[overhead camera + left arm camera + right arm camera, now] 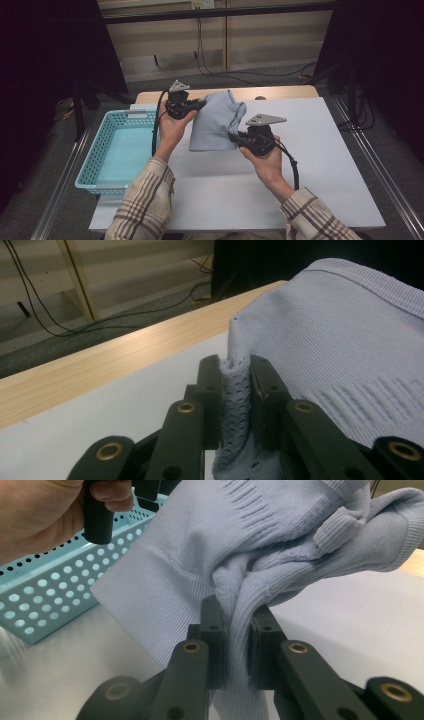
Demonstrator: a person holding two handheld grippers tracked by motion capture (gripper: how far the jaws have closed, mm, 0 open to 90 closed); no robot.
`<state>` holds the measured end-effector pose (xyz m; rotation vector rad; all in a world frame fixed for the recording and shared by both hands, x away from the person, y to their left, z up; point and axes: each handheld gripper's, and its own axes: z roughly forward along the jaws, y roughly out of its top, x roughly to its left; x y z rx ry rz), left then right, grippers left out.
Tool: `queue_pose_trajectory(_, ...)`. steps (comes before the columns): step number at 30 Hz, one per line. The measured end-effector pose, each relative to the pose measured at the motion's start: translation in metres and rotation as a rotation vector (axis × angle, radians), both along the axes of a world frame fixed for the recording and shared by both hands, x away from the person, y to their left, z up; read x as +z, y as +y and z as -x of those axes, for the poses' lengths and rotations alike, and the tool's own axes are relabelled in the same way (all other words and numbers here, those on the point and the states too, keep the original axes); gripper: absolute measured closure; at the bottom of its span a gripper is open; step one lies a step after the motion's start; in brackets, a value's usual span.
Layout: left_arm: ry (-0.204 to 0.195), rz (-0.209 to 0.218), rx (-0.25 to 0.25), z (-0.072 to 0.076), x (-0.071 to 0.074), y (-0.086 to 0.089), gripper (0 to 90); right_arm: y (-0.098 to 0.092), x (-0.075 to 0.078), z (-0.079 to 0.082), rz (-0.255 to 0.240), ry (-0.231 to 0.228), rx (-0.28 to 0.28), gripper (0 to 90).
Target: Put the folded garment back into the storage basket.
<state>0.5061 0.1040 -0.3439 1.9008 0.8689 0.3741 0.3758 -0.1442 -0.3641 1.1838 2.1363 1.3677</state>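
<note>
While lifted off the table [320,165], pale knit garment [215,125], seemingly bunched, in both clenched grippers: left gripper [199,105], right gripper [235,137].

A pale lavender-grey ribbed garment [215,122] hangs at the frame's centre. The perforated basket [95,160] at left is turquoise. The table [320,150] is white with a light wood-grain far edge. Both sleeves [145,205] show beige-and-brown plaid.
</note>
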Motion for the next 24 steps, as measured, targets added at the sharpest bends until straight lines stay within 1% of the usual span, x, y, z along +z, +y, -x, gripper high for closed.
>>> queue_pose_trajectory(1,-0.003,-0.001,0.003,0.0,0.001,0.003,77.5,0.003,0.001,-0.001,-0.003,-0.007,0.002,80.3)
queue_pose_trajectory(2,-0.008,-0.034,-0.01,0.0,0.002,0.008,77.5,0.005,0.002,-0.001,-0.001,-0.01,0.01,80.3)
queue_pose_trajectory(3,-0.004,0.006,0.017,0.001,0.002,0.009,77.5,0.008,0.002,-0.002,0.0,-0.012,0.012,80.3)
queue_pose_trajectory(4,-0.008,0.002,0.017,0.001,0.003,0.012,77.5,0.011,0.003,-0.002,-0.001,-0.009,0.015,80.3)
queue_pose_trajectory(5,-0.007,0.007,0.025,0.002,0.004,0.015,77.5,0.014,0.004,-0.003,-0.003,-0.006,0.019,80.3)
queue_pose_trajectory(7,-0.01,0.008,0.039,0.003,0.006,0.021,77.5,0.02,0.005,-0.004,-0.003,-0.012,0.029,80.3)
queue_pose_trajectory(8,-0.01,0.008,0.039,0.003,0.006,0.021,77.5,0.023,0.006,-0.005,-0.002,-0.012,0.031,80.3)
queue_pose_trajectory(9,-0.009,0.004,0.048,0.004,0.008,0.027,77.5,0.026,0.007,-0.005,-0.003,-0.011,0.038,80.3)
queue_pose_trajectory(10,-0.015,-0.028,0.031,0.003,0.009,0.031,77.5,0.029,0.008,-0.005,-0.008,-0.01,0.037,80.3)
queue_pose_trajectory(11,-0.014,0.01,0.054,0.004,0.009,0.031,77.5,0.031,0.009,-0.006,-0.004,-0.022,0.046,80.3)
queue_pose_trajectory(12,-0.014,0.009,0.063,0.004,0.01,0.033,77.5,0.033,0.01,-0.006,-0.009,-0.011,0.046,80.3)
queue_pose_trajectory(14,-0.018,0.006,0.06,0.004,0.01,0.035,77.6,0.037,0.011,-0.007,-0.001,-0.014,0.049,80.3)
queue_pose_trajectory(15,-0.019,0.004,0.07,0.005,0.012,0.039,77.5,0.039,0.011,-0.008,-0.007,-0.022,0.051,80.3)
queue_pose_trajectory(17,-0.024,0.008,0.077,0.005,0.014,0.044,77.5,0.043,0.012,-0.009,-0.011,-0.011,0.049,80.3)
queue_pose_trajectory(19,-0.022,0.012,0.083,0.005,0.015,0.048,77.6,0.048,0.013,-0.01,-0.018,-0.015,0.058,80.3)
queue_pose_trajectory(21,-0.025,0.001,0.087,0.005,0.016,0.053,77.5,0.052,0.013,-0.011,-0.013,-0.02,0.068,80.3)
queue_pose_trajectory(22,-0.02,0.01,0.094,0.006,0.016,0.054,77.5,0.054,0.014,-0.011,-0.014,-0.023,0.073,80.3)
queue_pose_trajectory(24,-0.02,0.012,0.096,0.006,0.016,0.056,77.5,0.059,0.015,-0.012,-0.012,-0.024,0.076,80.3)
